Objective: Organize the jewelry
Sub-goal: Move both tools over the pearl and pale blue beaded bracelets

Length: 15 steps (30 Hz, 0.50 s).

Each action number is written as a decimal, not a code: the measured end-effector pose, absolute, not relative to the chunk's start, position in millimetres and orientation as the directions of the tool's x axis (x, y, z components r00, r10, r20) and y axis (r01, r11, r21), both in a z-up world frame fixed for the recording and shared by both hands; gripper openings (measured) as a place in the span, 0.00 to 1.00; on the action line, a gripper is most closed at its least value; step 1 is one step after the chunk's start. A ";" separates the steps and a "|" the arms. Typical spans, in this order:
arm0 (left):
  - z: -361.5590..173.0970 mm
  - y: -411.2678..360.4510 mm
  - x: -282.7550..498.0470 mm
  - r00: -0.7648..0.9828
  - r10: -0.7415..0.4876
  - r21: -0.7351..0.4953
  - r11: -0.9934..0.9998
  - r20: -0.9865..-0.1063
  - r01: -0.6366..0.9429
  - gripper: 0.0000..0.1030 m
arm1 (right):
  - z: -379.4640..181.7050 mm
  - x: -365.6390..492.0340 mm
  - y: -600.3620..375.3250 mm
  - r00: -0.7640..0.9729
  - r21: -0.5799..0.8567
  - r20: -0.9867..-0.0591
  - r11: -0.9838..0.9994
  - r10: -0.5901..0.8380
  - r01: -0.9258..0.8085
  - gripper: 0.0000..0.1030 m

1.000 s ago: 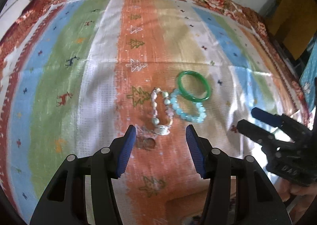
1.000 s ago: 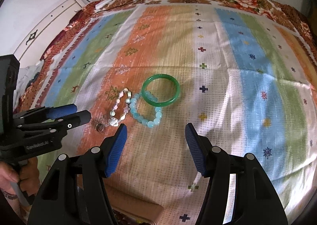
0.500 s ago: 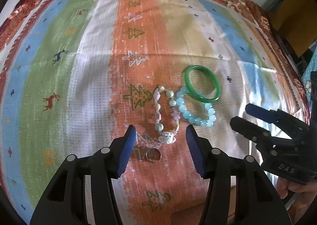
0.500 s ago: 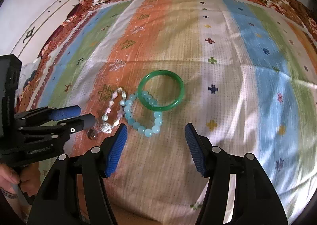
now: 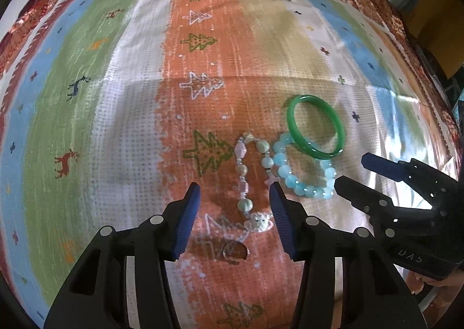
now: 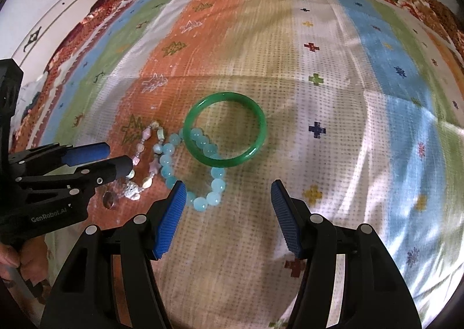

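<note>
left gripper (image 5: 235, 198) open, straddling charm bracelet (image 5: 246, 181) to pinch it | right gripper (image 6: 226, 198) open, bangle (image 6: 226, 133) just ahead, waiting

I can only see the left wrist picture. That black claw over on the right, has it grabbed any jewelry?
Observer: No. The right wrist view shows the right gripper with fingers spread wide, nothing clamped; the blue bead bracelet lies on the cloth just ahead.
Operator: What's past the cloth on the far left?
Observer: A white cabinet with a dark ornate handle.
Operator: Does my own claw carry a name?
Observer: Yes, the left gripper reads GenRobot.AI on its side.
</note>
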<state>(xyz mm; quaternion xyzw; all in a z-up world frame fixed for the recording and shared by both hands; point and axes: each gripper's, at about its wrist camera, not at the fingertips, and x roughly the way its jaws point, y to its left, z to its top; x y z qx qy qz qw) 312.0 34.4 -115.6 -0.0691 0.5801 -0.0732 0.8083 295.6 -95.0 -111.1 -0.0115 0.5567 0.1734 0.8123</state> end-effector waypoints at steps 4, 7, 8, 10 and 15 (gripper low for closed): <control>-122.4 36.8 316.3 0.303 -0.188 -0.185 0.982 -0.934 0.039 0.41 | -112.8 301.7 -92.9 0.318 0.176 -0.909 0.939 0.270 -0.294 0.59; -125.2 35.0 319.0 0.301 -0.185 -0.178 0.983 -0.936 0.050 0.39 | -116.4 306.0 -91.3 0.301 0.175 -0.916 0.940 0.265 -0.293 0.59; -125.4 34.4 319.9 0.302 -0.182 -0.174 0.983 -0.936 0.052 0.39 | -117.9 306.7 -90.3 0.295 0.176 -0.918 0.939 0.265 -0.296 0.59; -126.0 33.3 321.0 0.304 -0.177 -0.168 0.984 -0.936 0.056 0.39 | -121.4 307.3 -87.9 0.288 0.164 -0.923 0.938 0.255 -0.305 0.59; -129.4 29.4 321.0 0.311 -0.140 -0.125 0.990 -0.940 0.069 0.31 | -125.6 308.3 -86.0 0.288 0.149 -0.927 0.939 0.242 -0.309 0.59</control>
